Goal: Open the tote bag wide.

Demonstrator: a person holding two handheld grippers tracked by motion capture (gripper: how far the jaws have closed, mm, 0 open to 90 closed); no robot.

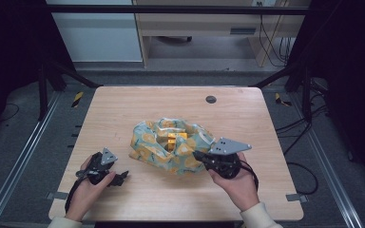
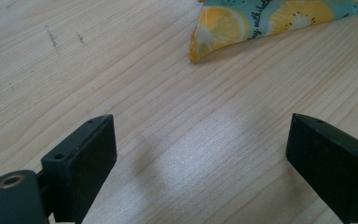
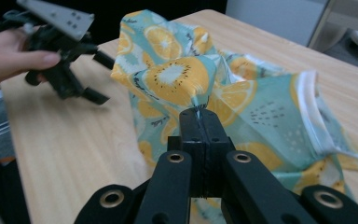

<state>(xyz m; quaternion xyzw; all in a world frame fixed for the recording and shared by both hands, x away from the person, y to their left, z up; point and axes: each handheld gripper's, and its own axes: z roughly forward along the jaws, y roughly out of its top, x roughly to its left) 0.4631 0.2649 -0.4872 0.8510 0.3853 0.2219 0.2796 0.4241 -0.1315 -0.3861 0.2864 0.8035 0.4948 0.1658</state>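
A teal cloth printed with orange slices [image 1: 171, 145] lies bunched in the middle of the wooden table [image 1: 123, 109], folded around a small yellow object [image 1: 175, 140]. My right gripper [image 1: 197, 155] is at the cloth's right front edge, its jaws shut on a pinch of the fabric [image 3: 198, 100], which rises from the jaw tips. My left gripper [image 1: 123, 176] rests low near the table's front left, open, with bare wood between its pads [image 2: 93, 158]. A corner of the cloth [image 2: 223, 28] lies just beyond it. The left gripper [image 3: 95, 77] also appears far off in the right gripper view.
A round grommet hole [image 1: 211, 99] sits near the table's far edge. Dark frame legs and cables stand on the floor at both sides. A light cabinet and desk lie beyond the table.
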